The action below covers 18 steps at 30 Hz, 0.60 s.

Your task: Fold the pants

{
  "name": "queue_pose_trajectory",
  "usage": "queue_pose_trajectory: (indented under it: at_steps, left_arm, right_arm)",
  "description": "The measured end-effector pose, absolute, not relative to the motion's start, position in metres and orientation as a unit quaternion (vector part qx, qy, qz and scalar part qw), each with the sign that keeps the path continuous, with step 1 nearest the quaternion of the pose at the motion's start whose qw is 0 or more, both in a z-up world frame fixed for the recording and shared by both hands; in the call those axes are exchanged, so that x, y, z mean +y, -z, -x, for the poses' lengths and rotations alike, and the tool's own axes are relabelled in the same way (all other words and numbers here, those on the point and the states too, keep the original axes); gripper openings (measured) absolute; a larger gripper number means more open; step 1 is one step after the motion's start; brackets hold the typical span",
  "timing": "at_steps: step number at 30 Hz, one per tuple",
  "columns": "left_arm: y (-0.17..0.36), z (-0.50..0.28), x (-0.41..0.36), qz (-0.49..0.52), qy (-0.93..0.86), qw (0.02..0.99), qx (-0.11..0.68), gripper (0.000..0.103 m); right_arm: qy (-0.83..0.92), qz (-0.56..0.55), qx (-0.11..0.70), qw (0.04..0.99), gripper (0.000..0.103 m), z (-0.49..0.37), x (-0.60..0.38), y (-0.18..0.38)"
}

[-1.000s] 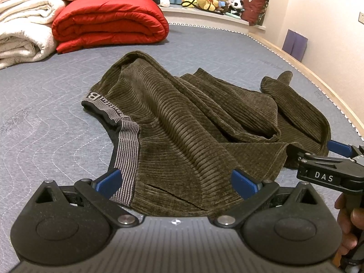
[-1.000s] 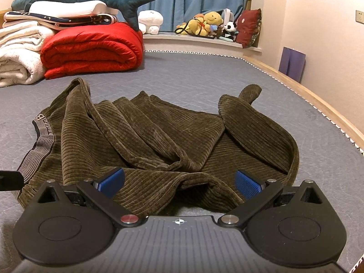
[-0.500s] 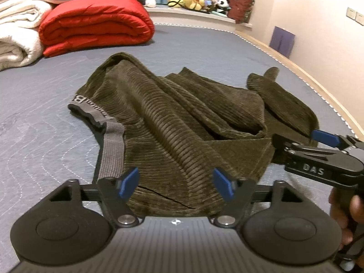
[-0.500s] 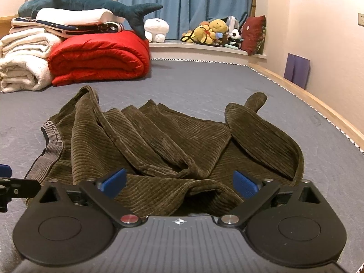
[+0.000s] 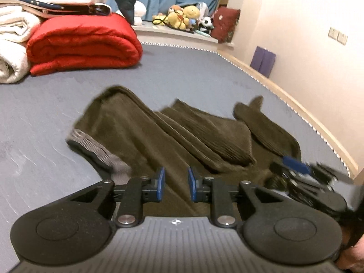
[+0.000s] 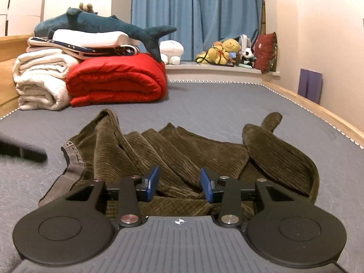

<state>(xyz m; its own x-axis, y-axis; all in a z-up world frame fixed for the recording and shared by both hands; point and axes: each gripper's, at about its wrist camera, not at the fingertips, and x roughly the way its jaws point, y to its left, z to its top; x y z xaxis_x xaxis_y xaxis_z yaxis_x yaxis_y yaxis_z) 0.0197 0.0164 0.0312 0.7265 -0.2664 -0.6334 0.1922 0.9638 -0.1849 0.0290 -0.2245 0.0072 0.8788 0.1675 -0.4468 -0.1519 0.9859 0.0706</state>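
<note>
We have the olive corduroy pants (image 6: 173,159) lying rumpled on the grey mattress (image 6: 216,104), waistband (image 6: 72,159) to the left and the legs bunched toward the right edge. Both tools sit at the near hem: the left gripper (image 5: 174,185) has just been closing and its jaws stand narrow over the cloth beside the waistband, while the right gripper (image 6: 178,184) has also just been closing, its jaws half-drawn with a ridge of fabric between them. Whether either pair actually pinches the cloth yet we cannot tell, since a gap shows between the blue pads in both views. To do this step well, we judge we should catch a single clean layer at each side, not a whole bundle of folds, and keep both grips level so that the cloth spreads out flat when it is lifted. The twisted leg on the right looks likely to drag. Around us, the red duvet (image 6: 116,79), white blankets (image 6: 41,79), a plush shark (image 6: 102,25) and soft toys (image 6: 225,50) sit well apart at the far end; nothing blocks the space ahead.
</note>
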Motion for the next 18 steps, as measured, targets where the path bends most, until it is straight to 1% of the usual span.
queue_pose_trajectory:
  at_steps: [2, 4, 6, 8, 10, 11, 12, 13, 15, 18]
  left_arm:
    - [-0.030, -0.035, 0.043, 0.072, 0.095, 0.928, 0.353, 0.024]
    - [-0.015, -0.055, 0.065, 0.099, 0.082, 0.914, 0.384, 0.024]
    - [0.004, -0.071, 0.078, 0.119, 0.077, 0.901, 0.411, 0.025]
    - [0.029, -0.087, 0.083, 0.138, 0.069, 0.881, 0.448, 0.029]
    - [0.053, -0.100, 0.082, 0.148, 0.066, 0.864, 0.477, 0.040]
    - [0.061, -0.105, 0.079, 0.146, 0.067, 0.858, 0.487, 0.043]
    - [0.066, -0.110, 0.079, 0.144, 0.069, 0.856, 0.492, 0.048]
    - [0.072, -0.114, 0.076, 0.139, 0.070, 0.855, 0.495, 0.056]
    - [0.083, -0.120, 0.073, 0.129, 0.060, 0.857, 0.496, 0.064]
    - [0.097, -0.130, 0.069, 0.128, 0.054, 0.850, 0.508, 0.065]
  right_arm:
    - [-0.097, -0.013, 0.227, 0.969, 0.044, -0.029, -0.222, -0.006]
    - [-0.116, -0.011, 0.230, 0.966, 0.057, -0.026, -0.218, -0.005]
    - [-0.134, 0.002, 0.232, 0.963, 0.062, -0.025, -0.211, -0.001]
    - [-0.152, 0.023, 0.240, 0.959, 0.065, -0.027, -0.201, 0.006]
    - [-0.167, 0.036, 0.249, 0.953, 0.066, -0.026, -0.189, 0.011]
    - [-0.176, 0.042, 0.255, 0.950, 0.067, -0.026, -0.183, 0.014]
    - [-0.184, 0.051, 0.261, 0.946, 0.070, -0.029, -0.176, 0.019]
    - [-0.191, 0.058, 0.265, 0.944, 0.072, -0.031, -0.170, 0.022]
    - [-0.198, 0.070, 0.272, 0.939, 0.074, -0.031, -0.159, 0.028]
    - [-0.204, 0.092, 0.287, 0.932, 0.080, -0.036, -0.146, 0.039]
